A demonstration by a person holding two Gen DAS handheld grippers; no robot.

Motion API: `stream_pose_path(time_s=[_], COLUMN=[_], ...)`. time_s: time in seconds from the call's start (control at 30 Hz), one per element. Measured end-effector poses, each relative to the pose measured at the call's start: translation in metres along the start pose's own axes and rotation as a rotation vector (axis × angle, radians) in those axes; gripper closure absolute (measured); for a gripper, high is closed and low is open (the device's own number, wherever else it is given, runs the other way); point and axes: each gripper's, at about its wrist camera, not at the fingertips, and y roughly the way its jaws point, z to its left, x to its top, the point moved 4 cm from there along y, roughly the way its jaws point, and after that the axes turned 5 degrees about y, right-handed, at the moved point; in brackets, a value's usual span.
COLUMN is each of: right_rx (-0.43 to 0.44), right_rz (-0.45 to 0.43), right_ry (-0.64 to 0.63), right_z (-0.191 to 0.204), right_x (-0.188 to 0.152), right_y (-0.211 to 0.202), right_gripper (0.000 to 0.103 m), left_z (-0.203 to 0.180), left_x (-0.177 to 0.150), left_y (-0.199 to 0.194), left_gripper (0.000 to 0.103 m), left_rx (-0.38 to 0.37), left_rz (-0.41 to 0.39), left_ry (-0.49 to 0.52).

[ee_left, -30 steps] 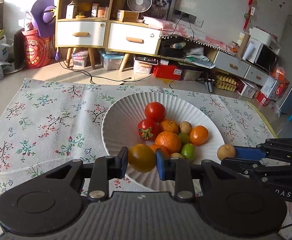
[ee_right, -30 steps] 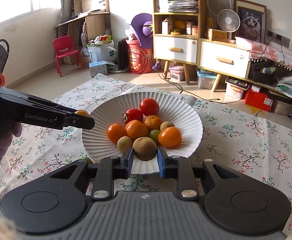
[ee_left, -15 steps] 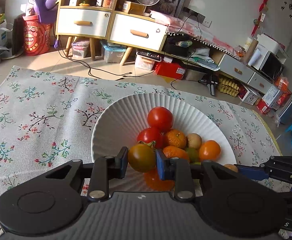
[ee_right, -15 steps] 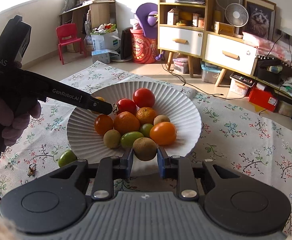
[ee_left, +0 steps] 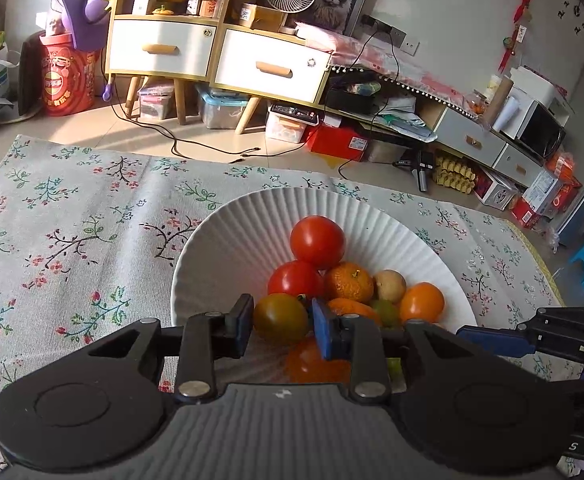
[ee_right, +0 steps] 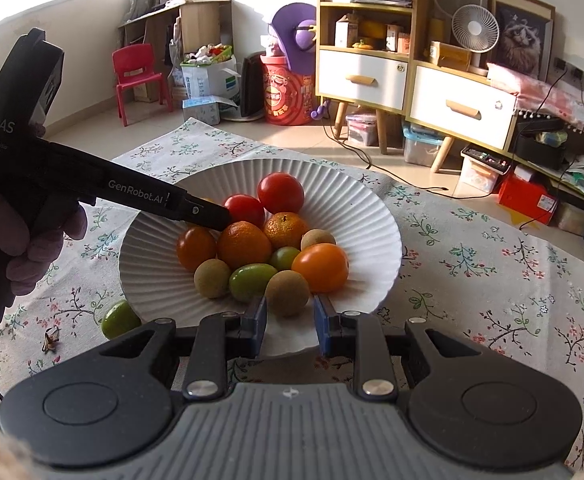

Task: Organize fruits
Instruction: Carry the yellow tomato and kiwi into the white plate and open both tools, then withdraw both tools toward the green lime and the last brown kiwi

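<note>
The fruit in the left tongs [ee_left: 279, 326] is a small tomato [ee_left: 280, 318], olive green shading to yellow, smooth and glossy. It sits between the pads at lower centre of the left view, just over the near side of the white ribbed plate [ee_left: 231, 240]. These tongs have just been easing apart. The left pad meets the tomato's skin, a thin dark sliver shows at the right pad, and I cannot tell whether the pads press it.

The right tongs [ee_right: 289, 322] are clenched on a round, matte brown fruit [ee_right: 287, 294] at the plate's near rim, lower centre of the right view.

Both tongs tilt downward toward the plate. In the right view the left tongs reach in from the left edge as a long black bar, with their tip at the red tomatoes. A gloved hand [ee_right: 31, 248] wraps the handle at middle left.

Heaped on the plate, in the right view, I count:
- two red tomatoes [ee_right: 280, 193]
- two rough-skinned mandarins [ee_right: 244, 244]
- two smooth orange tomatoes [ee_right: 320, 268]
- two brown fruits [ee_right: 211, 284]
- two green fruits [ee_right: 251, 280]

One more green fruit [ee_right: 119, 320] lies off the plate on the flowered cloth [ee_right: 472, 280] covering the tabletop, at lower left beside the rim. A dried calyx [ee_right: 51, 336] lies near it.
</note>
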Motion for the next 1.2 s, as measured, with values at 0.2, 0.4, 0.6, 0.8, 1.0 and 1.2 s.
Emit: stream_pose_path(time_s=[0.2, 0.4, 0.6, 0.8, 1.0, 1.2], right_rx=[-0.013, -0.038, -0.044, -0.045, -0.072, -0.105], right_rz=[-0.029, -0.035, -0.033, -0.033, -0.024, 0.005], right_ry=[0.007, 0.004, 0.011, 0.041, 0.050, 0.119], right_z=[0.000, 0.007, 0.018, 0.030, 0.035, 0.032], right_x=[0.003, 0.002, -0.003, -0.010, -0.023, -0.038], right_y=[-0.009, -0.014, -0.026, -0.037, -0.041, -0.038], right_gripper=[0.075, 0.055, 0.037, 0.025, 0.014, 0.006], left_z=[-0.003, -0.010, -0.011, -0.010, -0.014, -0.016], left_x=[-0.003, -0.011, -0.023, -0.040, -0.055, -0.064], left_y=[-0.009, -0.028, -0.046, -0.054, -0.062, -0.065], left_gripper=[0.061, 0.045, 0.029, 0.019, 0.008, 0.006], left_rx=[0.010, 0.032, 0.061, 0.097, 0.135, 0.169], left_rz=[-0.012, -0.011, -0.013, 0.012, 0.034, 0.031], left_ry=[0.031, 0.098, 0.126, 0.123, 0.139, 0.144])
